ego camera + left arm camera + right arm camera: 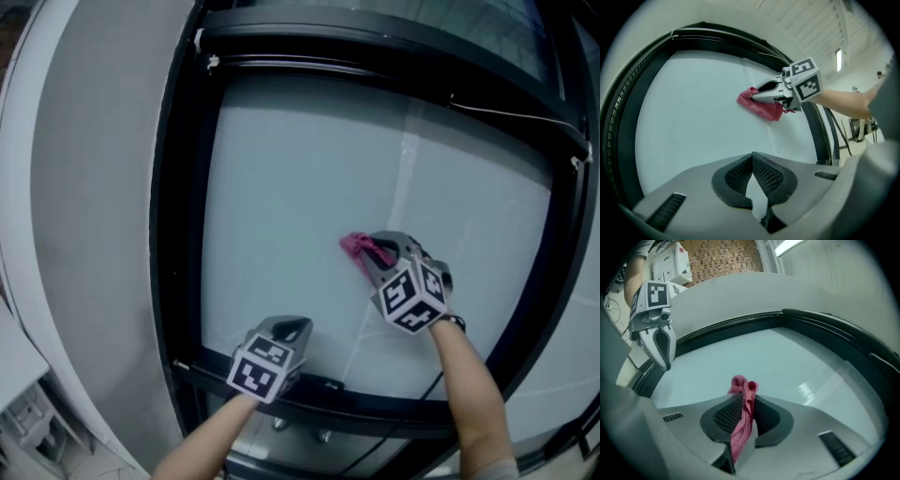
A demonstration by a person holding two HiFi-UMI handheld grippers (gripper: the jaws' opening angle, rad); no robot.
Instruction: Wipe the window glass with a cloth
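Observation:
The window glass (300,187) is a pale pane in a black frame (183,187). My right gripper (375,251) is shut on a small pink cloth (356,246), which touches the pane near its middle right. In the right gripper view the pink cloth (743,413) hangs pinched between the jaws of my right gripper (743,401), bunched at the tips. My left gripper (291,328) hovers by the pane's lower edge, shut and empty. From the left gripper view, the left gripper (752,157) has its tips together, and the cloth (759,105) shows ahead under the right gripper (757,91).
A grey wall panel (94,206) runs left of the black frame. The frame's bottom rail (319,394) lies just under my left gripper. A cable (516,114) crosses the upper right of the frame. Far people (879,75) stand in the room behind.

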